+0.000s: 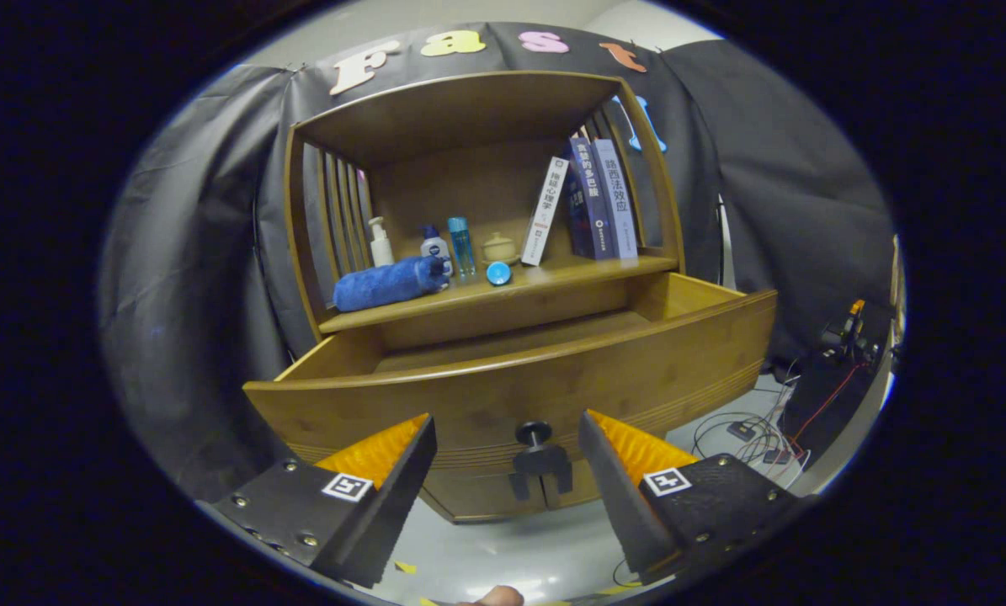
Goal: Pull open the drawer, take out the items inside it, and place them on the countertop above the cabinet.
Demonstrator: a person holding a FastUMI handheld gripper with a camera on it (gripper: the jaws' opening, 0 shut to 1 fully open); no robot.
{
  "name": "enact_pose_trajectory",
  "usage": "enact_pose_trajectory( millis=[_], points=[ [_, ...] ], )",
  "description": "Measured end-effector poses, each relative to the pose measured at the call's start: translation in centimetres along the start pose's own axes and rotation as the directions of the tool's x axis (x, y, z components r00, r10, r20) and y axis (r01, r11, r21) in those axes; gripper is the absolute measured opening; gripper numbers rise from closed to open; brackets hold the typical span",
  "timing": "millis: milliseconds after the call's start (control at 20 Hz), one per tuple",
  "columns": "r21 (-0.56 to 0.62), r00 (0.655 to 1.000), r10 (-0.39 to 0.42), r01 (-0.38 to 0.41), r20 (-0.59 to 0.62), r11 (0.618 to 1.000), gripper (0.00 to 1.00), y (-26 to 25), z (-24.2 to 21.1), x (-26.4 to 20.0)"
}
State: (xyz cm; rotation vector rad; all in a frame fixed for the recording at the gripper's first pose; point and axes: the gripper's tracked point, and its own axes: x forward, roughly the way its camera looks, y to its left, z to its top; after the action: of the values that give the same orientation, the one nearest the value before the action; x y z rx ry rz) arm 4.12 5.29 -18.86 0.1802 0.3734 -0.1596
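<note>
The wooden drawer stands pulled out from the cabinet, its curved front facing me and its dark round knob just ahead of my fingers. My gripper is open, a finger on either side of the knob and a little short of it, touching nothing. The drawer's inside is mostly hidden behind its front; only bare wooden walls show. On the countertop above lie a rolled blue towel, a white pump bottle, a blue-capped white bottle, a clear blue bottle, a small cream pot and a blue lid.
Three books lean at the right of the countertop under the slatted wooden hutch. Below the drawer are cabinet doors with dark handles. Cables and equipment lie on the floor to the right. A fingertip shows below the fingers.
</note>
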Motion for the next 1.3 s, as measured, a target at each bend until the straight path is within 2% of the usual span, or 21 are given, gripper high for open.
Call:
enact_pose_trajectory(
  millis=[600,1300],
  points=[
    [0.068,0.995,0.062,-0.067,0.074,0.995,1.00,-0.4,2.1,2.5],
    [0.069,0.991,0.094,-0.100,0.096,0.993,0.99,-0.9,3.5,4.7]
  ],
)
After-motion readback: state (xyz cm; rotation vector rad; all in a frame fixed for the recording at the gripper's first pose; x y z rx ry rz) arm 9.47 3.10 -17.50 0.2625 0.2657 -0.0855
